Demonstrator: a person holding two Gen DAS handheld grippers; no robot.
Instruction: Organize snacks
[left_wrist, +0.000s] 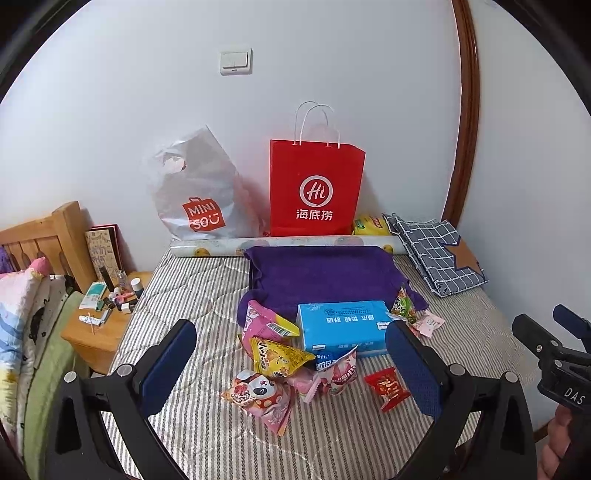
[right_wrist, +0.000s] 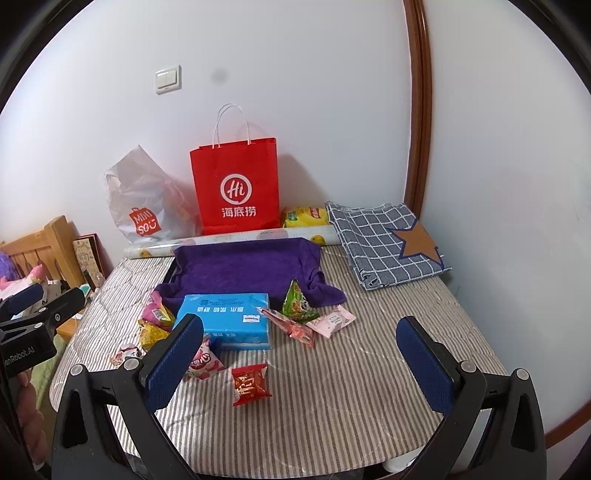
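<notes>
Task appears barely begun. Snack packets (left_wrist: 284, 363) lie loose on the striped mattress (left_wrist: 207, 435), clustered around a blue tissue pack (left_wrist: 341, 330); a red packet (right_wrist: 249, 384) sits apart in front. The purple-lined tray (right_wrist: 240, 269) behind holds nothing (presumably the destination). Left gripper (left_wrist: 291, 363) and right gripper (right_wrist: 301, 356) both hover spread wide, holding nothing

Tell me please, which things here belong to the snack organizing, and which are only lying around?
Belongs to the job:
- red snack packet
- green snack packet
- yellow snack packet
- pink snack packets
- purple-lined tray, probably where the snacks go
- left hand-held gripper and right hand-held gripper, both open

Just lying about:
- blue tissue pack
- red paper bag
- checked cloth
- bedside table items
</notes>
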